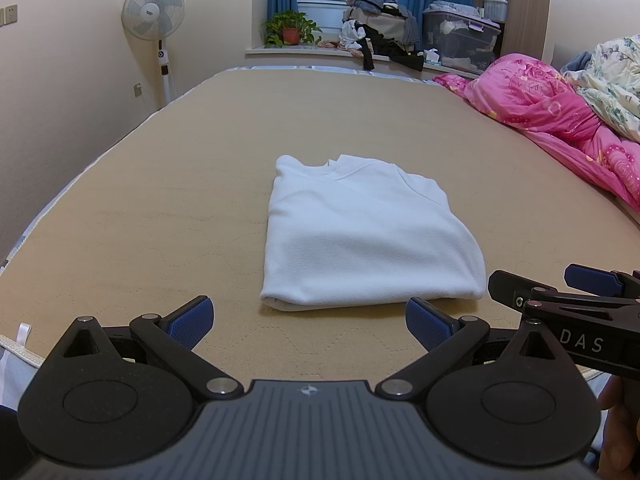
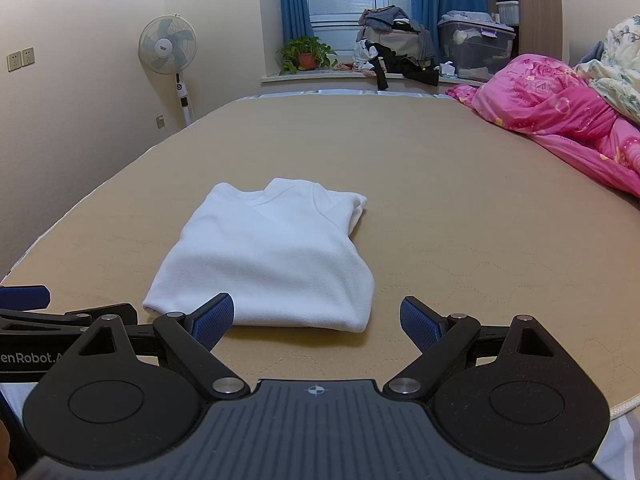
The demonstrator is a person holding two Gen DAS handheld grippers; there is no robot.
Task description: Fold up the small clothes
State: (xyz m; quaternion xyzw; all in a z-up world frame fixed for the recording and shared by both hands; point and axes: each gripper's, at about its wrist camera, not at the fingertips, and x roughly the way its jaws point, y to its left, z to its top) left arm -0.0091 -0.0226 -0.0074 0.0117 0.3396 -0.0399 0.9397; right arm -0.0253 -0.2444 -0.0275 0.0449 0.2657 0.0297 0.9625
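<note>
Clear storage bin (image 1: 460, 36) holding clothes, folded white shirt (image 1: 368, 236) on bed (image 1: 160, 200)

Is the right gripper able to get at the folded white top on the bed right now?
Probably yes: the right gripper is open, and the white top lies just ahead with only bare bed between.
</note>
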